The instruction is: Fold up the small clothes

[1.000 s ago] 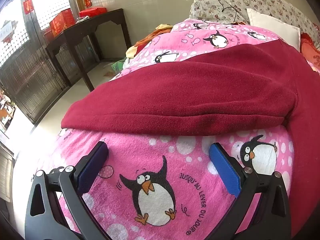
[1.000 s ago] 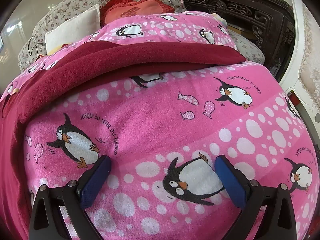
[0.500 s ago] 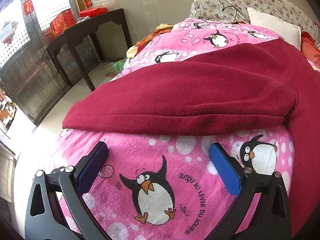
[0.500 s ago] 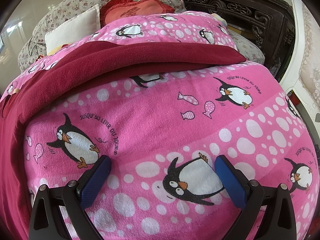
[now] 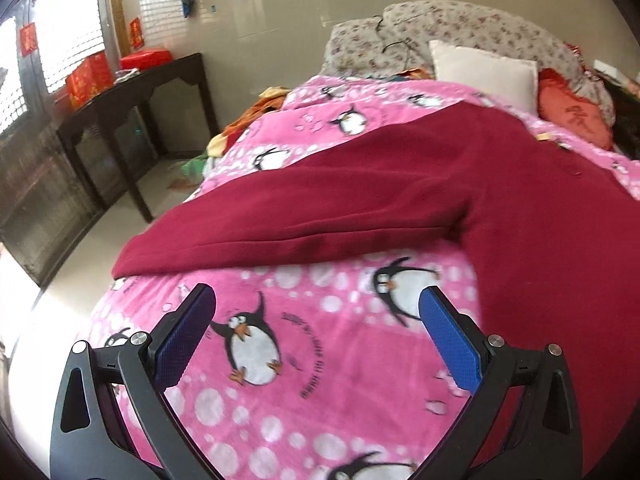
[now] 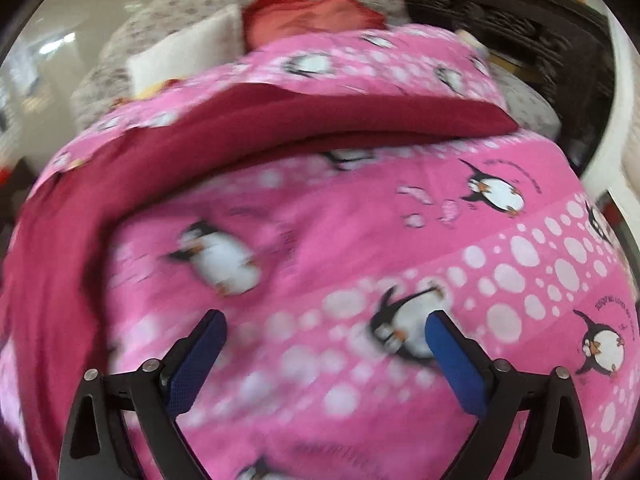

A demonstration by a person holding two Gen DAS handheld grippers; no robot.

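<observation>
Pink penguin blanket (image 5: 320, 380) under our left gripper (image 5: 318, 330) and right gripper (image 6: 326, 354), both gaping, the right's jaws just narrowing on nothing; maroon garment (image 5: 400, 184) beyond both.

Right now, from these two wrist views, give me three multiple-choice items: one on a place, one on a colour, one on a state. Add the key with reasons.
1. Where does the dark red garment lie?
A. on the pink penguin blanket
B. on the dark side table
C. on the floor

2. What colour are the gripper pads?
A. green
B. blue
C. white

3. How do the jaws of the left gripper stand?
A. shut on the garment
B. shut on the blanket
C. open, with nothing between them

Key:
1 A: the garment is spread across the pink penguin blanket, while the dark side table stands apart by the wall.
2 B: the pads on both grippers show blue.
3 C: the left gripper has its pads far apart over bare blanket; the right gripper also stands open with nothing between its pads, though its jaws have just been closing a little.
</observation>
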